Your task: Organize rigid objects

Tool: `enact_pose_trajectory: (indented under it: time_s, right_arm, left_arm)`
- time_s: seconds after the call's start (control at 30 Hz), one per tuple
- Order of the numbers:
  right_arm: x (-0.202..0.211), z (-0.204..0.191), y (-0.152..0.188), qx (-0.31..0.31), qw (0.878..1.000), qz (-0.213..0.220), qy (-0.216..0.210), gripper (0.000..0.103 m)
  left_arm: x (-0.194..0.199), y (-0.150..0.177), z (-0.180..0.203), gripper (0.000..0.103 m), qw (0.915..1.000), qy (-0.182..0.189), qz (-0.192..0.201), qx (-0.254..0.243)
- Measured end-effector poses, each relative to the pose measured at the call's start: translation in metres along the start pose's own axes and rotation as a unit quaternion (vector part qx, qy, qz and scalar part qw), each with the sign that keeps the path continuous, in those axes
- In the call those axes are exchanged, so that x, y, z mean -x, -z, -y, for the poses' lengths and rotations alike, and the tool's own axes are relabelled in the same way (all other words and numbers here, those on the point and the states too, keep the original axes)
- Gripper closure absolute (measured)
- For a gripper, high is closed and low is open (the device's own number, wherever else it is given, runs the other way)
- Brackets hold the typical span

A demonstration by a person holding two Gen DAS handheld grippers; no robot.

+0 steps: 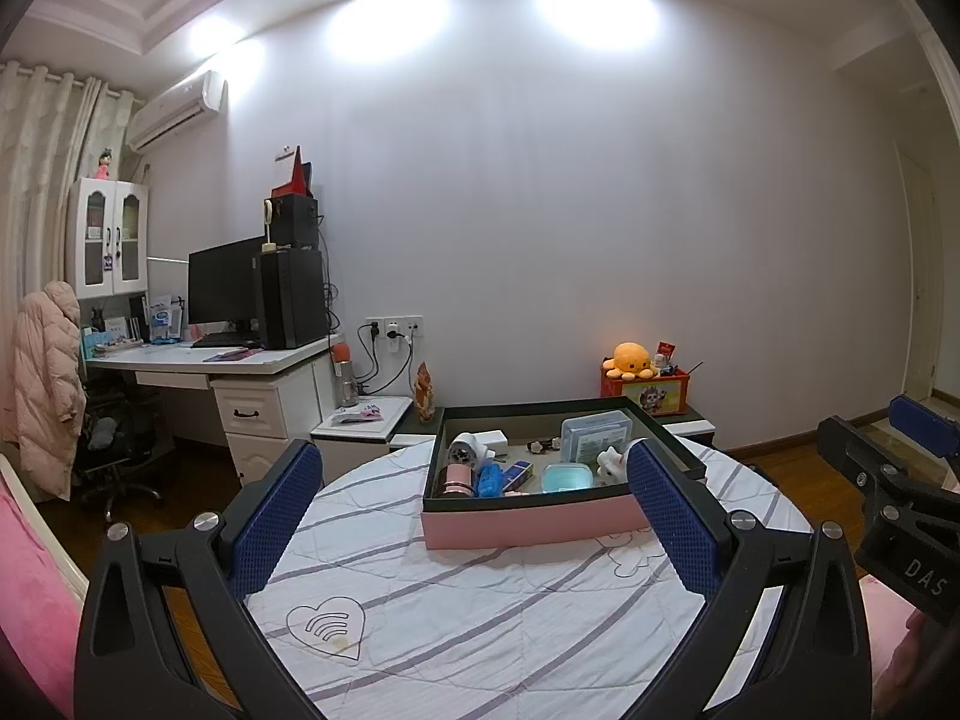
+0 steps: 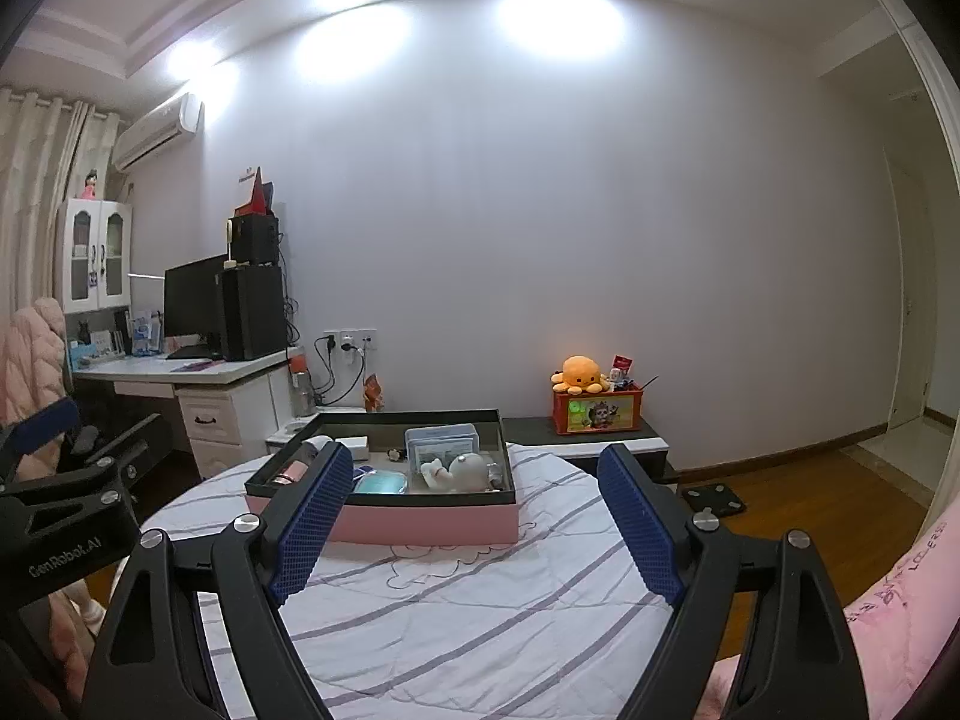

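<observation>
A shallow pink box (image 1: 528, 525) with a dark inside stands on the round table's striped white cloth (image 1: 480, 630). In it lie a pink cylinder (image 1: 457, 479), a teal case (image 1: 567, 476), a white figurine (image 1: 609, 462), a pale blue lidded container (image 1: 597, 435) and other small items. My left gripper (image 1: 474, 456) hovers open in front of the box, holding nothing. In the right wrist view, the same box (image 2: 420, 522) sits ahead and left of centre. My right gripper (image 2: 477, 453) is open and holds nothing; its left pad hides part of the box's contents.
A white desk (image 1: 198, 360) with a monitor and PC tower stands at the left, with a chair and pink coat (image 1: 42, 396) beside it. An orange plush (image 2: 579, 373) sits on a red box on a low cabinet behind the table. A scale (image 2: 714, 498) lies on the wooden floor.
</observation>
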State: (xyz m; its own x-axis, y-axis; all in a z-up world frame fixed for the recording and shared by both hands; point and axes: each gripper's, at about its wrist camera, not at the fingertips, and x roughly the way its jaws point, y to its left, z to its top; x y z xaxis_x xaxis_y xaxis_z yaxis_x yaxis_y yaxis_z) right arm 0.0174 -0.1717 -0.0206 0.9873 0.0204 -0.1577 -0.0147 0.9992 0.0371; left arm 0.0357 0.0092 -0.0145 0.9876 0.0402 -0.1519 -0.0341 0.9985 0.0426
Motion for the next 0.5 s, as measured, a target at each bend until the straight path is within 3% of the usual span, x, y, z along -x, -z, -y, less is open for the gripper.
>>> enact_pose_trajectory:
  time_s: [0.5]
  right_arm:
    - [0.0003, -0.0010, -0.0003, 0.000, 1.000, -0.004, 0.001, 0.018]
  left_arm:
    - [-0.0001, -0.0005, -0.0003, 0.000, 1.0000, 0.000, -0.001, -0.001]
